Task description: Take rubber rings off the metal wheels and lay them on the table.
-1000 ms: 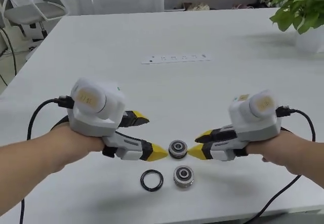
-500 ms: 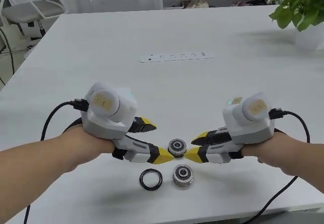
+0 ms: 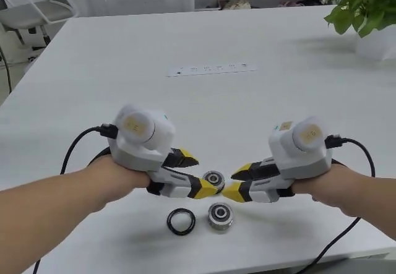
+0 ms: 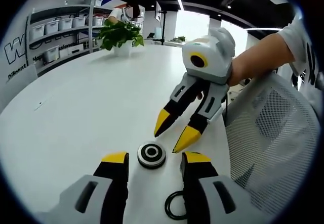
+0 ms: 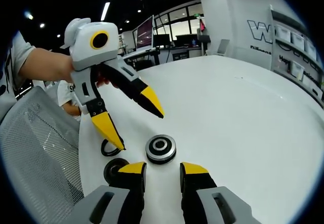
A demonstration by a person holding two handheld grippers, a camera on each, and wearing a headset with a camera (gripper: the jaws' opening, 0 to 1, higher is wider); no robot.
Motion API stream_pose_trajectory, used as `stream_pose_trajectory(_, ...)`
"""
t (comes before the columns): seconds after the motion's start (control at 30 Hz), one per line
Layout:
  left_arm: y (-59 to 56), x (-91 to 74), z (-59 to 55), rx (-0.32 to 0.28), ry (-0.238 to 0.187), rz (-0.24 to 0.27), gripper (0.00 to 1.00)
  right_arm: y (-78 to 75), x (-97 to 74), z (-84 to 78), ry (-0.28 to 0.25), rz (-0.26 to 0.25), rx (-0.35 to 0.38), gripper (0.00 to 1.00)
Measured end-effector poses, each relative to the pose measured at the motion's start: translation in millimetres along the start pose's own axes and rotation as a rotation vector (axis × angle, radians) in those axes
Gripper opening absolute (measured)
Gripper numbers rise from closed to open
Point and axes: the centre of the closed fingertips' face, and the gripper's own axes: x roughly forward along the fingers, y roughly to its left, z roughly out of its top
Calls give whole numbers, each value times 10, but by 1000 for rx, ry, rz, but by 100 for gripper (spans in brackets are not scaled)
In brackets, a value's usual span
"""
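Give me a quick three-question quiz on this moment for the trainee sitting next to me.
1. True or false: the left claw and right claw both stand open.
2. How many loose rubber rings lie on the table? A) none B) one C) two
3. Fill in: the far ___ sits between the two claws' tips.
Key: 1 true; 2 B; 3 wheel.

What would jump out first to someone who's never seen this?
Two white claws with yellow tips, the left claw and right claw, point at each other across a small metal wheel on the white table. A loose black rubber ring and a second metal wheel lie nearer the person.
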Motion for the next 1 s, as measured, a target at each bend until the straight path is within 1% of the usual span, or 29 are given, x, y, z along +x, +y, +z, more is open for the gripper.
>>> stream_pose_trajectory(0.27,-11,95,-14,-8,7,-9,31,-7,-1,-18,0,-1,2,24)
stream_pose_trajectory(0.53,-39,180,-32,-7,25,-18,24,-2,-3,-32,2,-1,4,24)
stream_pose_trajectory(0.63,-41,198,-58,-9,35,-20,22,1,-4,-45,4,-1,6,24)
stream_pose_trajectory(0.7,-33,202,-56,-3,32,-17,20,1,-5,-49,5,-1,5,24)
stream_pose_trajectory(0.8,-20,204,-60,-18,32,-13,16,-2,-3,-50,4,-1,6,24)
stream_pose_trajectory(0.87,-16,204,-64,-15,32,-10,15,-3,1,-48,4,-1,6,24)
stream_pose_trajectory(0.9,-6,206,-67,10,35,3,14,0,5,-46,4,0,6,24)
stream_pose_trajectory(0.93,0,210,-69,22,38,9,13,1,7,-46,4,1,7,24)
stream_pose_trajectory(1.0,10,214,-68,28,42,15,11,3,16,-53,7,2,4,24)
